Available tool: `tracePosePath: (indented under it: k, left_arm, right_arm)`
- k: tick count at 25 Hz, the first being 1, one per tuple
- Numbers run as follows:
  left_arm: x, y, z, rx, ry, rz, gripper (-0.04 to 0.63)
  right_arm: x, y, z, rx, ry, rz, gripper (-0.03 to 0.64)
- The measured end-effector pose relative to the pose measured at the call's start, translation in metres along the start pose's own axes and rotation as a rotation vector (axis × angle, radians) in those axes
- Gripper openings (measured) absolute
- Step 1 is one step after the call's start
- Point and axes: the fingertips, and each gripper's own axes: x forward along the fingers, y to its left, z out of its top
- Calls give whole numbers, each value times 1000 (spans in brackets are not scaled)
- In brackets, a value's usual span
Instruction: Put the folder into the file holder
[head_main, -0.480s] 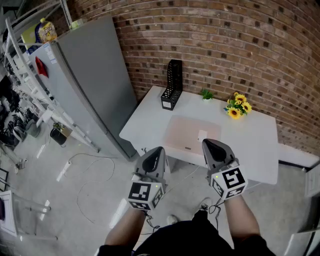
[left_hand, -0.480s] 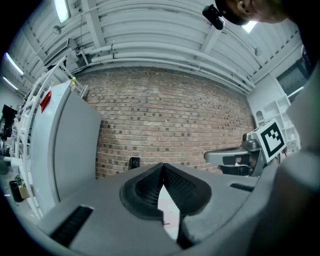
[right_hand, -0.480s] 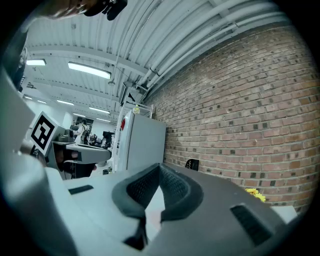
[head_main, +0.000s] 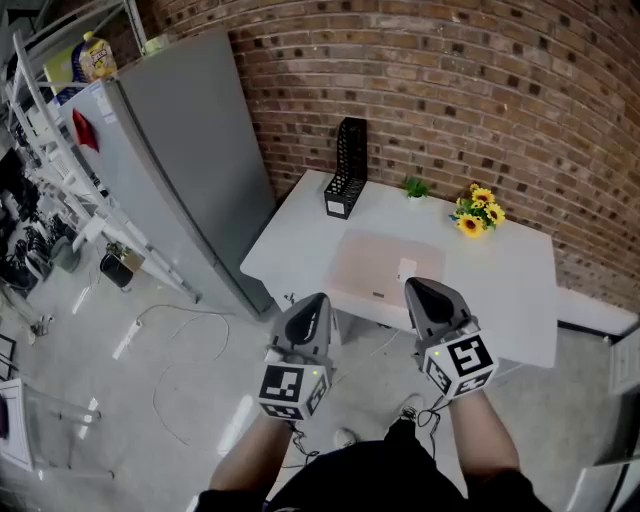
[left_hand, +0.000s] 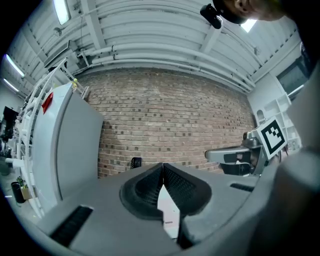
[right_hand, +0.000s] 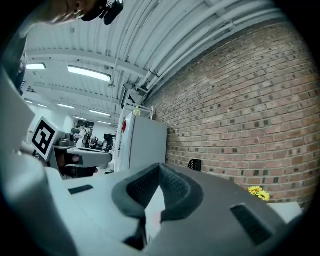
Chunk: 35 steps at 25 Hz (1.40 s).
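A pale pink folder (head_main: 385, 264) lies flat on the white table (head_main: 510, 300), near its front edge. A black mesh file holder (head_main: 345, 168) stands upright at the table's back left corner, and shows small against the brick wall as the file holder (left_hand: 136, 162) and the file holder (right_hand: 194, 164). My left gripper (head_main: 312, 310) is shut and empty, in front of the table's front edge. My right gripper (head_main: 422, 293) is shut and empty too, its tips over the table's front edge just short of the folder.
A grey refrigerator (head_main: 175, 150) stands left of the table. Yellow flowers (head_main: 477, 211) and a small green plant (head_main: 413, 187) sit at the back of the table by the brick wall (head_main: 450, 90). Cables (head_main: 180, 345) lie on the floor; shelving (head_main: 40, 130) is far left.
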Motion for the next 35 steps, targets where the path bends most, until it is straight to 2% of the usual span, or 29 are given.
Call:
tracePosePath:
  k: [11,13,14,17,24,27,35]
  left_arm:
    - [-9,17,-14,-5,35,29,8]
    - [-10,22,-16,-11,36,38,9]
    - [-9,23,-17,-14,36,39,14]
    - [-6,27,-21,-19,41,41,118]
    - [8,33,-32,-20,62,75,227]
    - [18,38,-35,-25,74,95,249]
    - [53,50,-47,-39,102,172,256]
  right_arm:
    - [10,7,-6,47,-2,22,10]
    - [15,10,-9,56,3,39,103]
    - [17,11,-10,55,6,46,115]
    - [26,11,-13,51,10,67,161]
    - [51,4,-23,39,34,136,243]
    - [64,-3,-25,38,42,164,264]
    - [106,-30,-40,36,71,253,281]
